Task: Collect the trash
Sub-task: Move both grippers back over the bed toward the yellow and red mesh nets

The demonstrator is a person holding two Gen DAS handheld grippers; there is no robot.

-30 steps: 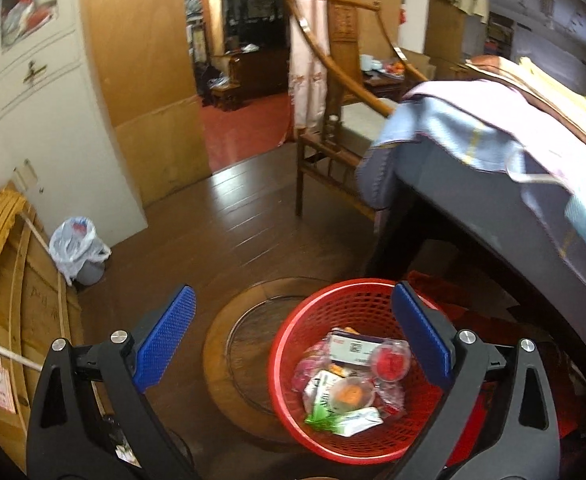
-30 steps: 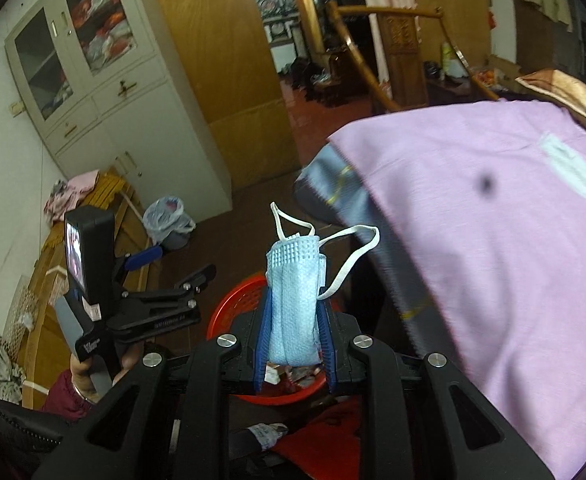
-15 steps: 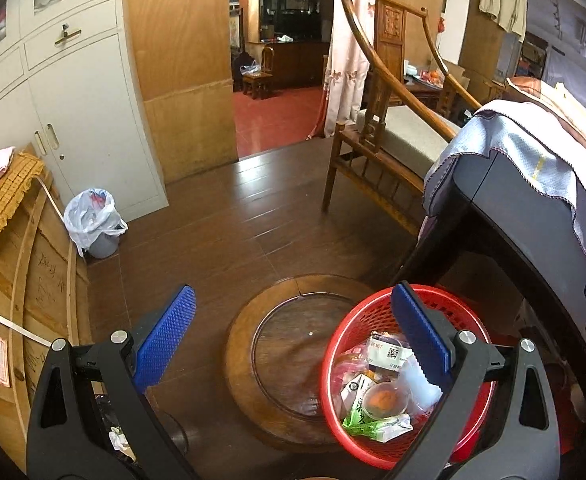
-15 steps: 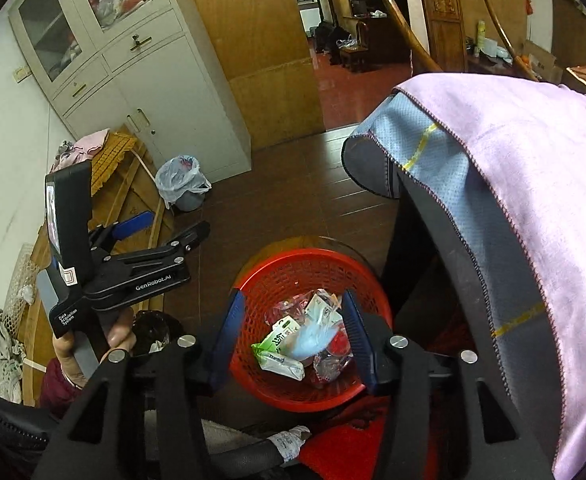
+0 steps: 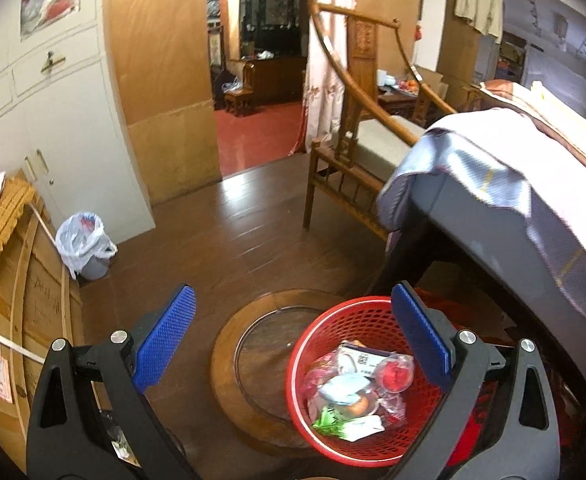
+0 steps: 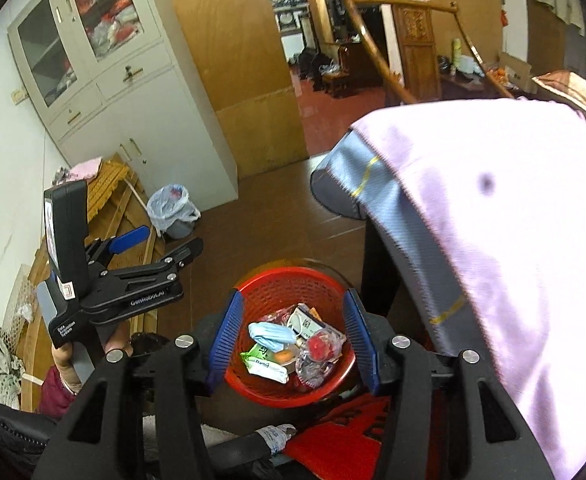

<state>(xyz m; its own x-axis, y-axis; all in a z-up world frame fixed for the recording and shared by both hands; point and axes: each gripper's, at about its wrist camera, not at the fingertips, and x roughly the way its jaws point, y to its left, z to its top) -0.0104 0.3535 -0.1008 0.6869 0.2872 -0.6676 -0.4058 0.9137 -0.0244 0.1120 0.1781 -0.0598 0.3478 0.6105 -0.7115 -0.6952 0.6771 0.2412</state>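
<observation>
Now the right gripper (image 6: 295, 342) hangs above the red basket (image 6: 289, 280) with its blue pads spread and nothing between them; its jaws have just been opening. Seen down along its fingers, the basket sits straight below and slightly ahead, framed between the two pads. The blue face mask (image 6: 271, 334) lies crumpled on top of the heap inside, nearer the left pad than the right one, apart from both and well under them. Around it are the rest of the basket's contents: a green-and-white wrapper (image 6: 263, 364) just under the mask toward the camera, a clear packet with something red (image 6: 319, 348) nearer the right pad, and a small printed carton (image 6: 307, 320) beyond.

The left gripper (image 5: 293, 344) is wide apart too, empty. From its camera the basket lies below the right finger, whose pad overlaps the far rim, while the left finger stands over bare dark floor (image 5: 233, 248). The mask (image 5: 343, 388) shows there as a pale blue wad in the middle of the rubbish. A round wooden tray (image 5: 229, 360) rests on the floor touching the basket, between the two fingers. A cloth-draped table (image 6: 493, 220) rises to the right of the basket.
</observation>
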